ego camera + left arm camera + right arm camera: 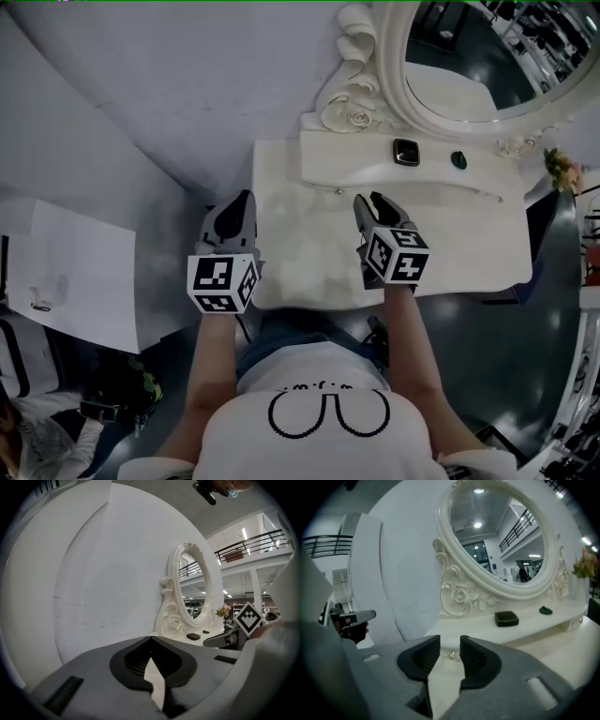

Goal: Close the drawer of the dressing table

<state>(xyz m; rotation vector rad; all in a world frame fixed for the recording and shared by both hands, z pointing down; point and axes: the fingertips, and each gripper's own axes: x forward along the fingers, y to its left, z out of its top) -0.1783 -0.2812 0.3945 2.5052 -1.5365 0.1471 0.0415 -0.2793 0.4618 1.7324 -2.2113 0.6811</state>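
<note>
The white dressing table (309, 248) lies below me, its raised back shelf (356, 173) under the oval mirror (478, 56). A small brass knob (451, 656) sits on the shelf's front, which looks flush. My right gripper (367, 202) hovers over the tabletop's middle and points at that knob; in its own view the right gripper (450, 641) is open, with nothing between the pads. Over the table's left edge my left gripper (246, 199) is held; its own view shows the left gripper (150, 639) with its tips meeting and nothing held.
A dark square box (406, 151) and a small green item (458, 160) rest on the shelf. Flowers (562, 169) stand at the table's right end. A curved white wall (187, 84) backs the table, and a white panel (75, 272) lies at the left.
</note>
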